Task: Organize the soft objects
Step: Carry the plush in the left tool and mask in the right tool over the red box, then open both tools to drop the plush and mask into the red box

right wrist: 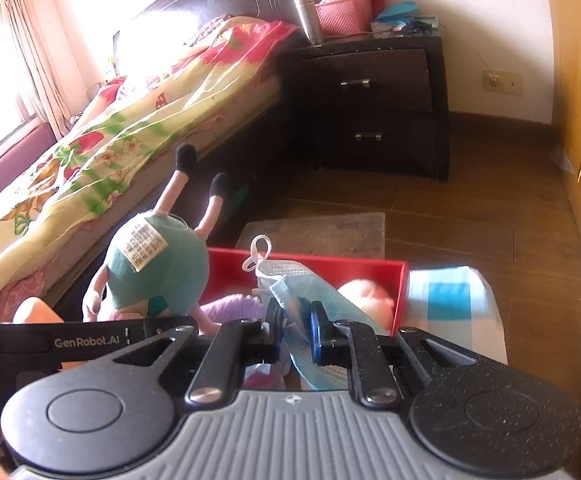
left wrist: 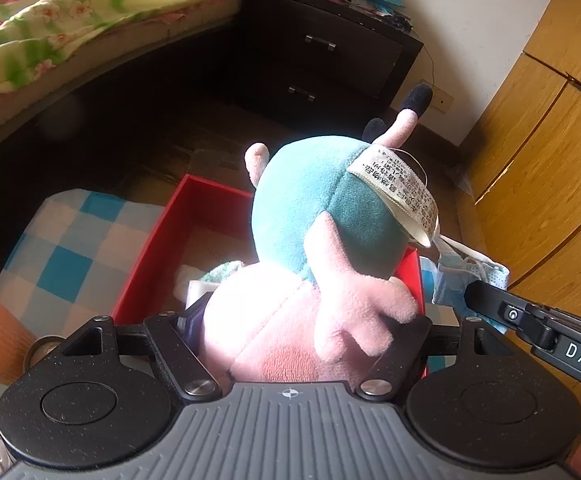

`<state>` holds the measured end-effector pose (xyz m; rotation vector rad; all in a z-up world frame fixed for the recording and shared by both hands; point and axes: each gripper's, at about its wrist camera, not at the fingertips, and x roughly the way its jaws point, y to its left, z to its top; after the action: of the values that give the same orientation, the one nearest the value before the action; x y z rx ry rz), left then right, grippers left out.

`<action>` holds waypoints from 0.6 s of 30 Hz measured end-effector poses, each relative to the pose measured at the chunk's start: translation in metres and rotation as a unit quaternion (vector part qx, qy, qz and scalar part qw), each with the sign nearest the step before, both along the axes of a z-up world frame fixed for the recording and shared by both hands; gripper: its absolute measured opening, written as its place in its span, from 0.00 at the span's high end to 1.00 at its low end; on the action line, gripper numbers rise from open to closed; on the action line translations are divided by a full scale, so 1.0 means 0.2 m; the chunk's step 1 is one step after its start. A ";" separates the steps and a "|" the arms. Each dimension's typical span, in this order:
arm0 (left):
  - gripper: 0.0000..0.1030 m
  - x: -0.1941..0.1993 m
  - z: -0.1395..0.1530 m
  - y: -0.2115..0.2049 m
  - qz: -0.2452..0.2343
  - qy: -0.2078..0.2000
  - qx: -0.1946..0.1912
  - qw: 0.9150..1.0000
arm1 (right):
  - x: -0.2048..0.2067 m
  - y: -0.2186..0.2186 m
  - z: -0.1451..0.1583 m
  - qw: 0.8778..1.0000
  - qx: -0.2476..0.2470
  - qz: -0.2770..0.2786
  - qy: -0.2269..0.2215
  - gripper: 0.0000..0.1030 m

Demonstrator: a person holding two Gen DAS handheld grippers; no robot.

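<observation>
Pointing legs-up, upended plush toy (left wrist: 310,248) upright

Soft items at the red box

Plush (left wrist: 314,248): pink body, teal dress, white sewn-in label, black-tipped legs pointing up and away; head-down, held over near edge of box (left wrist: 162,236). Mask (right wrist: 310,300): pale blue, pleated, white ear loops, crumpled, held above box. Inside box: a purple (right wrist: 230,306) and a pink soft item (right wrist: 370,296).

Two close downward wrist views, both sharing the red box (left wrist: 150,256) (right wrist: 370,270).
</observation>
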<state>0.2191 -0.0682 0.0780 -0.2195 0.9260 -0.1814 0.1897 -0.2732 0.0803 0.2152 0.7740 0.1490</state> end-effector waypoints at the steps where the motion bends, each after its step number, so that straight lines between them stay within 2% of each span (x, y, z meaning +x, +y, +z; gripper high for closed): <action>1: 0.29 0.02 -0.01 0.00 0.001 0.000 0.000 1.000 | 0.02 0.00 -0.01 1.000 0.002 0.000 0.001 1.00; 9: 0.29 0.13 -0.07 -0.03 0.000 0.009 0.004 1.000 | 0.14 0.00 -0.09 1.000 0.004 -0.005 0.009 1.00; 18: 0.27 0.19 -0.12 -0.03 0.012 0.018 0.013 1.000 | 0.23 0.01 -0.26 0.999 -0.005 -0.014 0.044 1.00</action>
<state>0.2576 -0.0749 0.0533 -0.2107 0.9601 -0.1441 0.2354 -0.2712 0.0292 0.2251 0.8596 0.1100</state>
